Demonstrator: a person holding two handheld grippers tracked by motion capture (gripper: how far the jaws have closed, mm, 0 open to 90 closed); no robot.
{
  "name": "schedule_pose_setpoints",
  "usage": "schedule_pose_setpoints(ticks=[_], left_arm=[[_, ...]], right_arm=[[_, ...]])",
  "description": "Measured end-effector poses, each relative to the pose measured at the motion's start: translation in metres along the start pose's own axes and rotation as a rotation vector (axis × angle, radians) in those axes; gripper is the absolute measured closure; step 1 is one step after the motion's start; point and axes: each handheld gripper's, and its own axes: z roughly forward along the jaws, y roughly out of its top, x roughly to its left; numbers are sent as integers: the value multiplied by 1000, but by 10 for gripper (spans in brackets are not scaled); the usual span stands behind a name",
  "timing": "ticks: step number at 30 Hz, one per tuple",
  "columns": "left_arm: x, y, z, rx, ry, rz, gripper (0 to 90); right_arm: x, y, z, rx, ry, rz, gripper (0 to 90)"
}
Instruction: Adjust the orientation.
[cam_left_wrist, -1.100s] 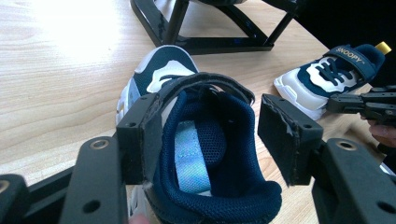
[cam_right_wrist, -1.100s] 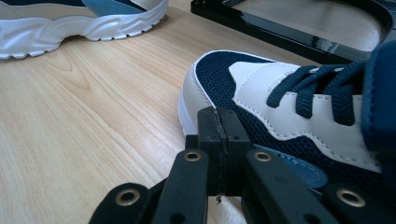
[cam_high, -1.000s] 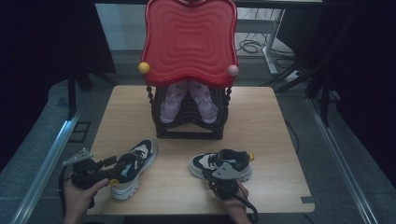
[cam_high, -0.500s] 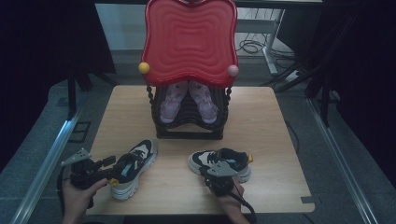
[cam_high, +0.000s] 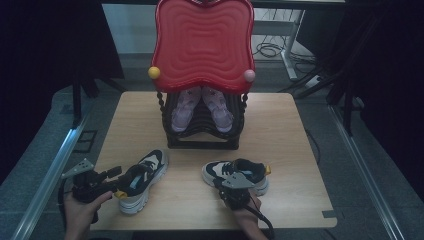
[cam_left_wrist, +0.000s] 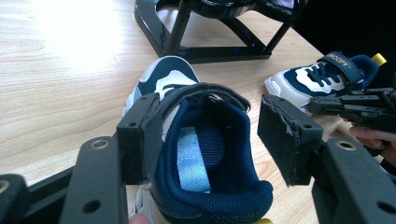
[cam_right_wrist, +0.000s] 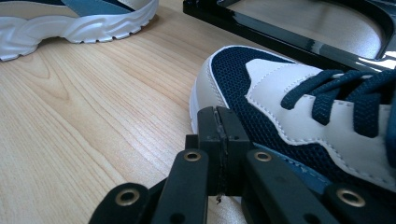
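Observation:
Two navy-and-white sneakers lie on the wooden table (cam_high: 295, 150). My left gripper (cam_high: 120, 182) (cam_left_wrist: 210, 126) is open, and the heel of the left sneaker (cam_high: 145, 177) (cam_left_wrist: 210, 158) sits between its jaws. The left pad rests against the collar and the right pad stands a little off it. My right gripper (cam_high: 234, 184) (cam_right_wrist: 218, 121) is shut with nothing between its pads, low on the near side of the right sneaker (cam_high: 235, 170) (cam_right_wrist: 289, 107), close to its toe. The left gripper view also has the right sneaker (cam_left_wrist: 322, 77) and the right gripper (cam_left_wrist: 355, 105) beside it.
A black shoe rack (cam_high: 202, 140) holding a pair of pink shoes stands at the back middle of the table, under a wavy red panel (cam_high: 202, 45) with a yellow and a pink knob. The left sneaker's sole (cam_right_wrist: 70, 23) lies beyond my right gripper.
My right gripper has edged slightly left and nearer along the right sneaker. The left gripper and both sneakers have stayed put.

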Motion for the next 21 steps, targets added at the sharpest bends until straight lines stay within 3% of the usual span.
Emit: schedule_pose_setpoints(ticks=[5, 11, 16, 21], left_arm=[[0, 0, -2, -1, 1, 1, 401], [2, 1, -5, -12, 6, -4, 401], [2, 1, -8, -18, 7, -4, 401], [4, 1, -9, -24, 11, -10, 401]], right_arm=[[0, -1, -4, -9, 3, -4, 892], [-2, 0, -28, -70, 21, 6, 891], [-16, -1, -57, -122, 36, 60, 891], [-34, 0, -81, -167, -10, 84, 891]])
